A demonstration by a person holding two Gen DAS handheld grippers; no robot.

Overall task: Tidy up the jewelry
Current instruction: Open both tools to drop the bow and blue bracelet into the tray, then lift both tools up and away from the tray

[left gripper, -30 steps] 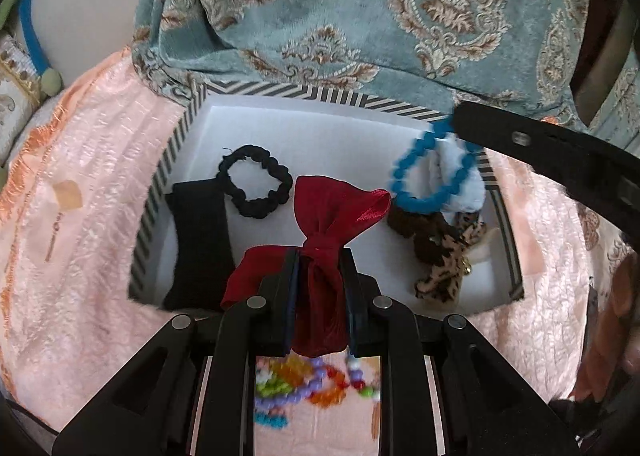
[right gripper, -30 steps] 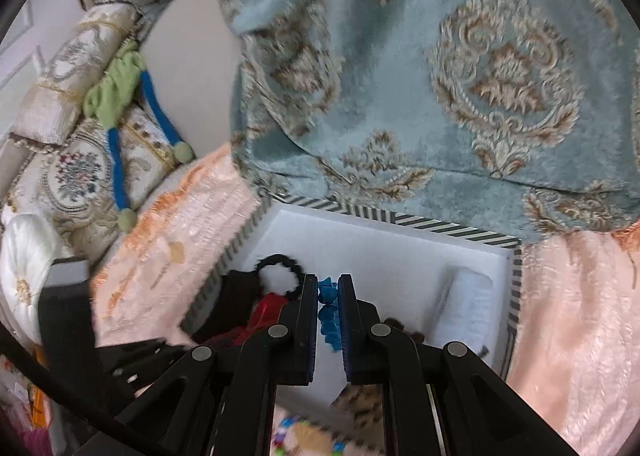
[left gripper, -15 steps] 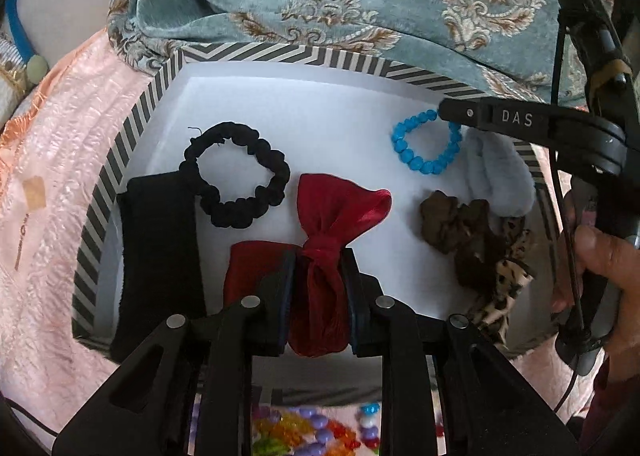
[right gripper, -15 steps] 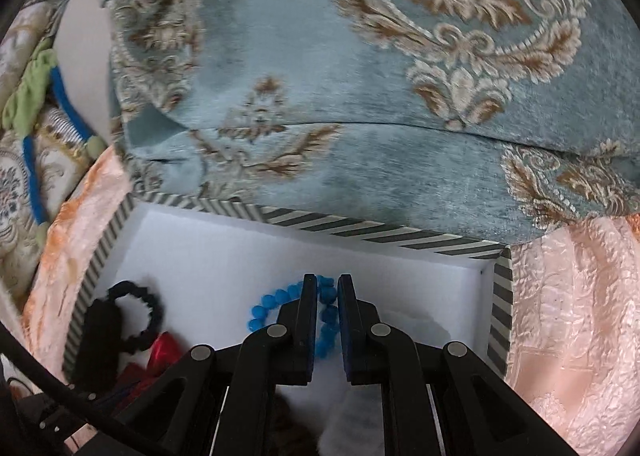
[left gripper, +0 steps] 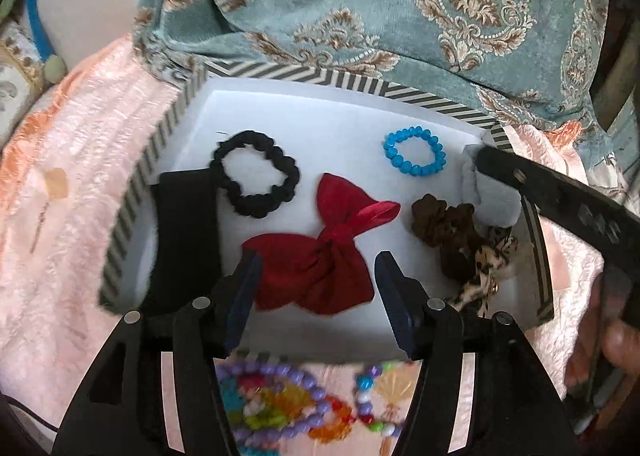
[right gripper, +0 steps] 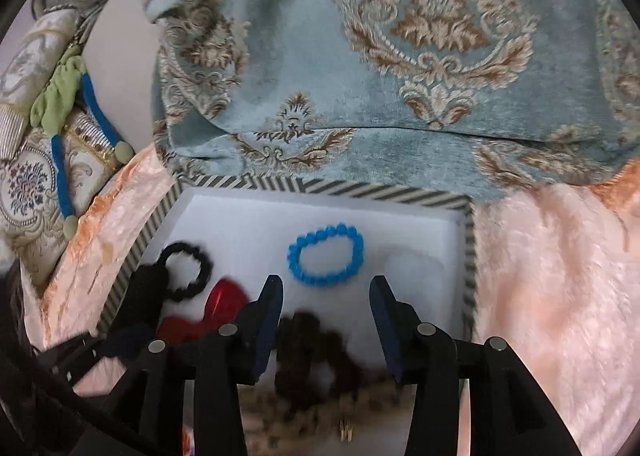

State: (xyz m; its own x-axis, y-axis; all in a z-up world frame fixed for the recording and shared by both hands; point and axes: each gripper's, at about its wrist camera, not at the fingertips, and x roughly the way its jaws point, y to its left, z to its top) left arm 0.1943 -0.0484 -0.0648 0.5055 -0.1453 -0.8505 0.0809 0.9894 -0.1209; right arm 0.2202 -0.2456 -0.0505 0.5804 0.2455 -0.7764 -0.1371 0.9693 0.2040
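Note:
A white tray with a striped rim [left gripper: 280,72] [right gripper: 360,188] lies on pink cloth. In it lie a red bow [left gripper: 320,252] [right gripper: 224,300], a blue bead bracelet [left gripper: 414,150] [right gripper: 326,254], a black scrunchie [left gripper: 256,172] [right gripper: 186,264], a black band [left gripper: 188,240], a brown scrunchie [left gripper: 444,224] [right gripper: 304,352], a leopard scrunchie [left gripper: 488,268] and a pale blue scrunchie [left gripper: 488,196]. My left gripper [left gripper: 316,292] is open, its fingers either side of the bow's near end. My right gripper [right gripper: 326,312] is open just short of the blue bracelet.
Teal patterned fabric [left gripper: 400,8] [right gripper: 400,56] hangs behind the tray. Colourful bead bracelets [left gripper: 288,408] lie on the pink cloth in front of the tray. Cushions [right gripper: 36,160] sit at the far left. The right gripper's black body [left gripper: 560,204] crosses the tray's right edge.
Both grippers have opened. The left let go of the red bow, which now lies in the tray. The right let go of the blue bracelet, which now lies flat in the tray.

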